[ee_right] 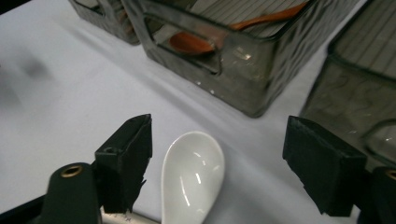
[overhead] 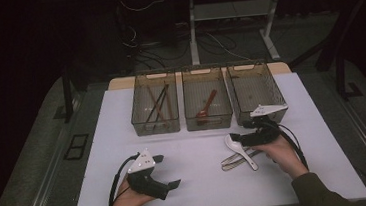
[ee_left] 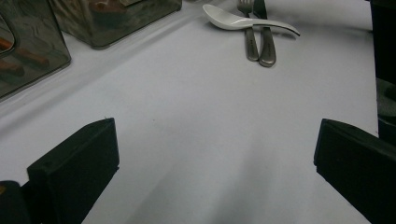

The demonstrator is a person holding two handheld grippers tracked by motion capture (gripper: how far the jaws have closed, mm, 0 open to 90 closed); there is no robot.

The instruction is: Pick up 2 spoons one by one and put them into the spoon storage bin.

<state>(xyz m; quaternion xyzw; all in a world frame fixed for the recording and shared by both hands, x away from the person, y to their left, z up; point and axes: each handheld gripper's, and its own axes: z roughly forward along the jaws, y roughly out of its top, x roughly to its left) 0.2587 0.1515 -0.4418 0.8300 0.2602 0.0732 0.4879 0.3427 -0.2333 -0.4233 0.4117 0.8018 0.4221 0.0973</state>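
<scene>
- A white table [overhead: 204,191] holds three clear bins in a row at its far side.
- The left bin [overhead: 155,109] contains dark chopsticks [overhead: 157,105].
- The middle bin [overhead: 207,104] contains a red spoon [overhead: 206,107].
- The right bin [overhead: 255,91] looks empty.
- The right gripper [overhead: 247,138] hovers over a white spoon [overhead: 239,149] lying across metal cutlery [overhead: 236,160].
- The left gripper [overhead: 166,170] sits near the front edge, jaws apart.
</scene>
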